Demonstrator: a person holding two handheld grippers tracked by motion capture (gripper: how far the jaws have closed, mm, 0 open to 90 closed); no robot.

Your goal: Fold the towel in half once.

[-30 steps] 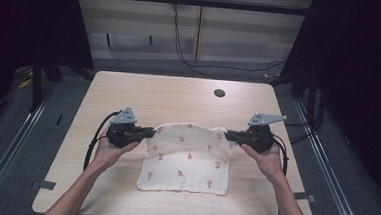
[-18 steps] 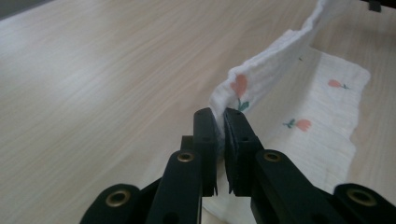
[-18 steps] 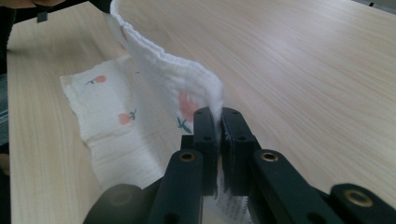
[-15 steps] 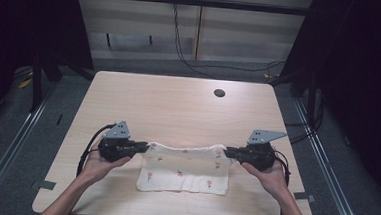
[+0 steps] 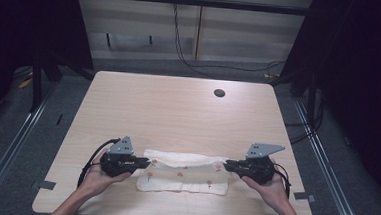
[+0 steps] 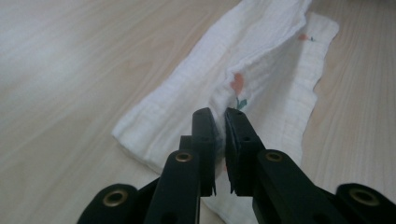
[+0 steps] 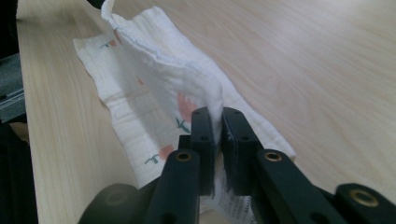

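A white cloth [image 5: 184, 175] with small red flower prints lies near the table's front edge, folded into a narrow strip. My left gripper [image 5: 147, 161] pinches its left upper corner and my right gripper [image 5: 226, 164] its right upper corner. In the left gripper view the jaws [image 6: 220, 116] are closed on a raised fold of the cloth [image 6: 261, 51]. In the right gripper view the gripper [image 7: 218, 116] holds the cloth [image 7: 154, 70] edge; its jaws have just been opening slightly, with fabric still between the pads. The held edge hangs slightly above the lower layer.
The light wooden table [image 5: 178, 112] has a dark round hole [image 5: 219, 93] at the back right. Two small tape marks [image 5: 47, 184] sit near the front corners. Black cables trail over the floor behind the table.
Both grippers have moved toward the person and lower, pulling the cloth's far edge over the near half. The spread cloth has become a narrow folded strip.
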